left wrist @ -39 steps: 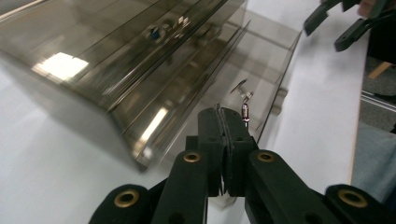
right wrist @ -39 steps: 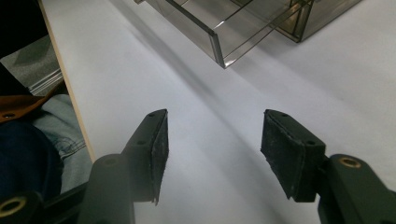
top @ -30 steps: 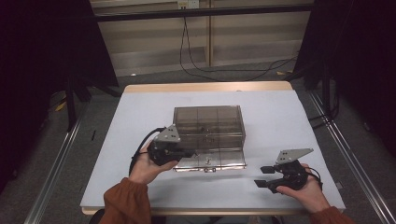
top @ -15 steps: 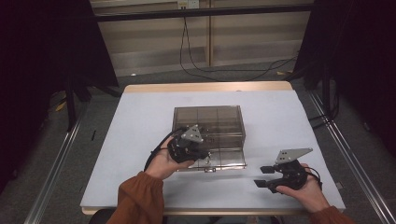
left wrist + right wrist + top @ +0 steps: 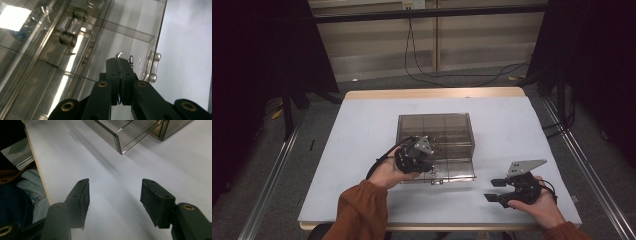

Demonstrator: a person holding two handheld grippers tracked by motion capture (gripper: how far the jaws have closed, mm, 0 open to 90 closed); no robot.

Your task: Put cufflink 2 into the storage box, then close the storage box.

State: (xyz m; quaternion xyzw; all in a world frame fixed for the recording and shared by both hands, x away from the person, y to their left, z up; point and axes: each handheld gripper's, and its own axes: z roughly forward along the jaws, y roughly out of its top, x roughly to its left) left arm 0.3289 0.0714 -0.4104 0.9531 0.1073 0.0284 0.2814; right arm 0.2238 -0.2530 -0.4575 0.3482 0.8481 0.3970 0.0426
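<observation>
Now I keep left claw [image 5: 121, 65] clenched on the clear box [image 5: 435, 135] latch [image 5: 119, 54] to open it, right claw [image 5: 113, 203] released aside.

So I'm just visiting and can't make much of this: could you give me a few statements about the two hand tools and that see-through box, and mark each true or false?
1. The left gripper has its jaws closed together. True.
2. The right gripper is clamped on the clear box. False: its jaws stand apart with only bare table between them, off to the side of the box.
3. The clear plastic box has dividers inside. True.
4. The left gripper hangs over the far edge of the table. False: it is at the near front of the box, by its small metal latch.
5. The box sits on a white tabletop. True.
</observation>
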